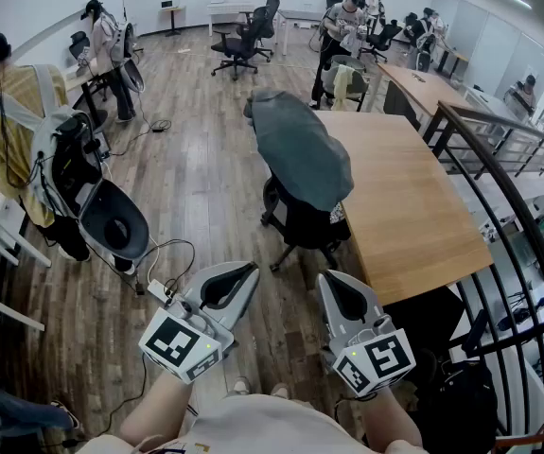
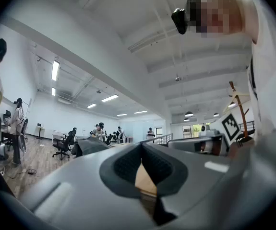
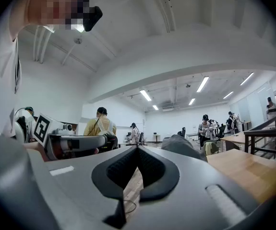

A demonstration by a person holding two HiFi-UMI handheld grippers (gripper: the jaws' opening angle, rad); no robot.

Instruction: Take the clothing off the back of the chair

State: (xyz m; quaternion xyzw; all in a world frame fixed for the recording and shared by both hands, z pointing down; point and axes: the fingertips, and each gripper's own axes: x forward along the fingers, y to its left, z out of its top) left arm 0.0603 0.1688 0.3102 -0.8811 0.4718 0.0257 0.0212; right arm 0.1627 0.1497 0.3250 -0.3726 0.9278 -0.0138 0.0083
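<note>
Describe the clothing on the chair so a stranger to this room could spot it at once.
Find the long wooden table on the right of the head view. A black office chair stands beside its left edge, and the dark grey clothing is draped over that chair's back. The other draped chair, farther back, carries pale yellowish cloth.
</note>
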